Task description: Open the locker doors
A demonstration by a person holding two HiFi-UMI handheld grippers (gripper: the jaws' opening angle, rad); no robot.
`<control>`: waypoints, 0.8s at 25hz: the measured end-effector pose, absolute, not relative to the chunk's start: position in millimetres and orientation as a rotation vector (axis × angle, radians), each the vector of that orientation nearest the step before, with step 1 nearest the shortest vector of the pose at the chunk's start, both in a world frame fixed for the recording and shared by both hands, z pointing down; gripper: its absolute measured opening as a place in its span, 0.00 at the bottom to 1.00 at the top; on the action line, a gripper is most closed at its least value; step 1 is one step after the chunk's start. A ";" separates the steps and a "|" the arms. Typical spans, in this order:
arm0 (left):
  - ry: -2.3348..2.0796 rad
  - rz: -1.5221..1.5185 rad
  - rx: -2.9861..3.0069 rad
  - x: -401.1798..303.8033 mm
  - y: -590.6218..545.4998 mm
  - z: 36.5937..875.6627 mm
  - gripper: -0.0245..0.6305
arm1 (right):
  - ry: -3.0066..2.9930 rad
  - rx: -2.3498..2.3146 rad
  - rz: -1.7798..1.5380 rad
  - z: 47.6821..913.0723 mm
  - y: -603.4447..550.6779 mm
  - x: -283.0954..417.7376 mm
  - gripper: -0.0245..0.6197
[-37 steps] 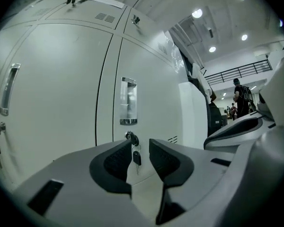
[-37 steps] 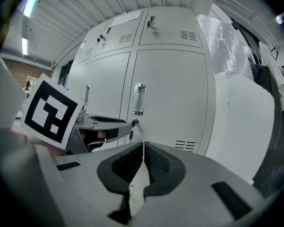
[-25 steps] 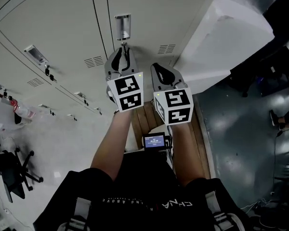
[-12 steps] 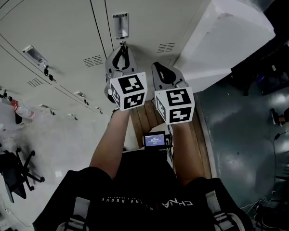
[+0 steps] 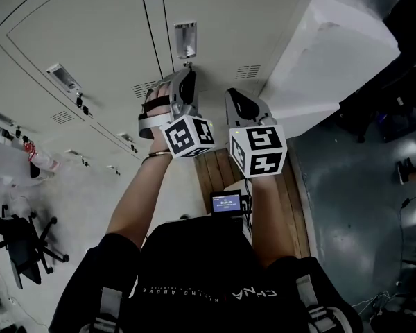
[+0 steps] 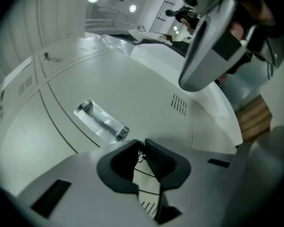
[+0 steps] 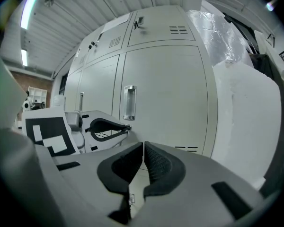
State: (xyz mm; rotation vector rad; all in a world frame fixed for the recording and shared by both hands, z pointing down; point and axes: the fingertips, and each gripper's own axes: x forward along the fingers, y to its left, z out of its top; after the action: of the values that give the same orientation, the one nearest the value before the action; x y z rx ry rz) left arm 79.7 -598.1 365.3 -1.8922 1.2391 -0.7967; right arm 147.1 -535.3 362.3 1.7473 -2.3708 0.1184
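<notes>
Left gripper view: the left gripper (image 6: 142, 142), its jaws having just been closing narrow, is pinching the key (image 6: 141, 155) in the locker door (image 6: 146, 96). The right gripper (image 7: 143, 144) is hanging shut and empty. Likely risk: the tip-only pinch slipping off the key while turning.

Two grippers are counted: one left gripper (image 5: 188, 68) and one right gripper (image 5: 230, 93). One key (image 6: 141, 151) is seen. Two door handles are made out, a near handle (image 5: 185, 39) and a farther handle (image 5: 62, 77). Three vents (image 5: 247, 71), one office chair (image 5: 22, 245), one bottle (image 5: 40, 159) and one small screen (image 5: 227, 202) are counted.
</notes>
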 end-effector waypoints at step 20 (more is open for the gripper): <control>0.453 -1.138 -1.335 82.0 -590.0 381.1 0.12 | -2.382 1.767 0.115 351.8 -511.2 108.3 0.09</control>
State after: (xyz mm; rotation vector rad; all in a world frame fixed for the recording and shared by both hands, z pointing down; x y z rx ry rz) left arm 82.0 -590.0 381.1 -1.3349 0.4527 -1.1378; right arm 108.3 -511.2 351.8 1.7671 -2.3820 0.1152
